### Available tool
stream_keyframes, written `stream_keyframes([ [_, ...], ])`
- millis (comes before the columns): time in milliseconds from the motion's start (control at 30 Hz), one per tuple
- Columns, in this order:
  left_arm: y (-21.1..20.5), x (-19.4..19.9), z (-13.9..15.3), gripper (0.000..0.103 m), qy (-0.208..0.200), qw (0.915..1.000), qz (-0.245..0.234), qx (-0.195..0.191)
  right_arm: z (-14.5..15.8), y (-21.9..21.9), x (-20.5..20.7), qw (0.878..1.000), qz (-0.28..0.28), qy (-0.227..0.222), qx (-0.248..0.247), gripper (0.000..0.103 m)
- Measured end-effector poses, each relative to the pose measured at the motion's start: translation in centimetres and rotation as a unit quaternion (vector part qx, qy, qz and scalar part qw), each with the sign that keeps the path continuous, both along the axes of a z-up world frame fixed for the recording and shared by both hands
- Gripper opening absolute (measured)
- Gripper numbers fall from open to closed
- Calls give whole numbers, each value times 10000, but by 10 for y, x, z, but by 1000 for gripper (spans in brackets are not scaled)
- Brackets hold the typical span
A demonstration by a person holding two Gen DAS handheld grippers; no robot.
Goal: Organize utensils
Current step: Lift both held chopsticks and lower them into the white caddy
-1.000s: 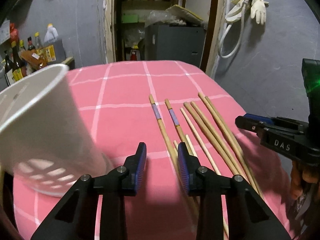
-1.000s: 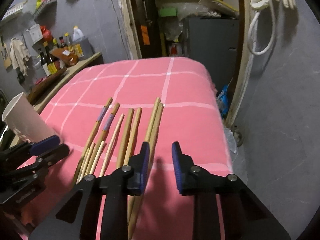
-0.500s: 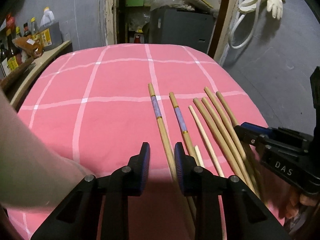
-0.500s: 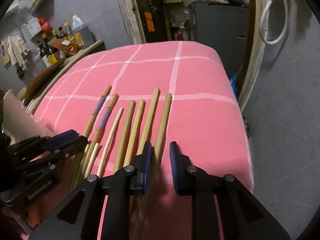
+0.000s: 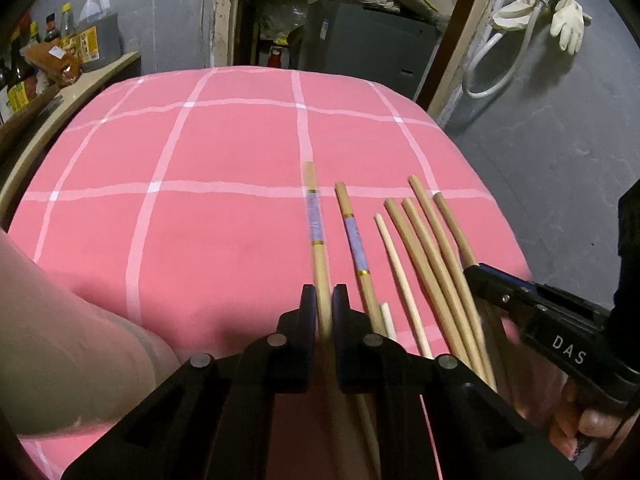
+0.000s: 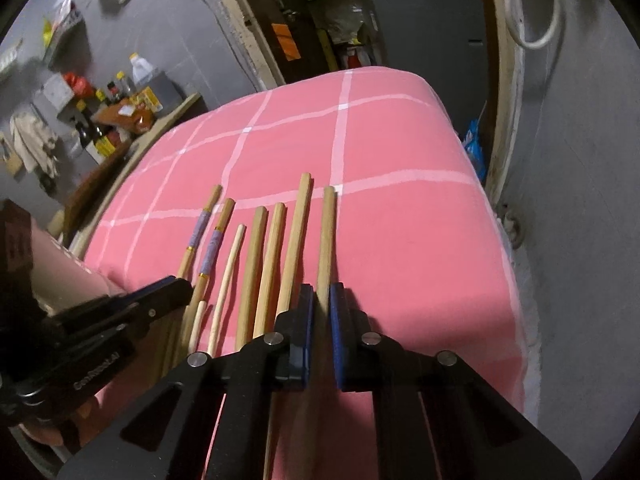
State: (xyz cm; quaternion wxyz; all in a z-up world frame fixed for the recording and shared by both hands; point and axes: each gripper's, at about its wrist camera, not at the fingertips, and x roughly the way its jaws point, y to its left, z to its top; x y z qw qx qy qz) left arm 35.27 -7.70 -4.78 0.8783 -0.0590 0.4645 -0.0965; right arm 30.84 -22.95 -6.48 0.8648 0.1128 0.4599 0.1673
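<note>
Several wooden chopsticks lie side by side on the pink checked cloth (image 5: 224, 240). My left gripper (image 5: 325, 308) is shut on the leftmost chopstick (image 5: 314, 216), the one with a purple band. My right gripper (image 6: 322, 304) is shut on the rightmost plain chopstick (image 6: 327, 232). The right gripper also shows in the left wrist view (image 5: 500, 292), at the right side of the row. The left gripper shows in the right wrist view (image 6: 160, 296), at the left side of the row. A second purple-banded chopstick (image 5: 352, 232) lies beside the first.
A white cup (image 5: 60, 344) stands close at the lower left in the left wrist view. A shelf with bottles (image 5: 48, 52) runs along the left. The table's right edge (image 6: 504, 240) drops to the grey floor. A doorway with clutter (image 5: 340, 20) is behind the table.
Both grippers moved forward and down onto the chopsticks and closed: the left on the leftmost banded one, the right on the rightmost plain one.
</note>
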Motion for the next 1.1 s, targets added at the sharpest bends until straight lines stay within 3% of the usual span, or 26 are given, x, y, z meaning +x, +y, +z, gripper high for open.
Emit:
stream_keyframes([
  [200, -2, -22, 4, 4, 15, 9999, -141, -93, 4, -7, -21, 9994, -103, -54, 337, 5],
  [367, 5, -49, 10, 4, -41, 9992, -212, -323, 20, -11, -50, 9974, -125, -398, 579, 5],
  [533, 11, -86, 31, 4, -712, 9951, -420, -542, 42, -3, -81, 9895, -87, -1165, 852, 5],
  [667, 23, -109, 50, 4, -1243, 9883, -374, -798, 65, 12, -104, 9727, 26, -2064, 1058, 5],
  [867, 59, -136, 97, 4, -2400, 9648, -116, -1066, 97, 47, -109, 9478, 252, -2885, 1335, 5],
  [1100, 113, -138, 151, 4, -3275, 9378, 515, -1035, 140, 106, -85, 9089, 470, -3619, 2017, 5],
])
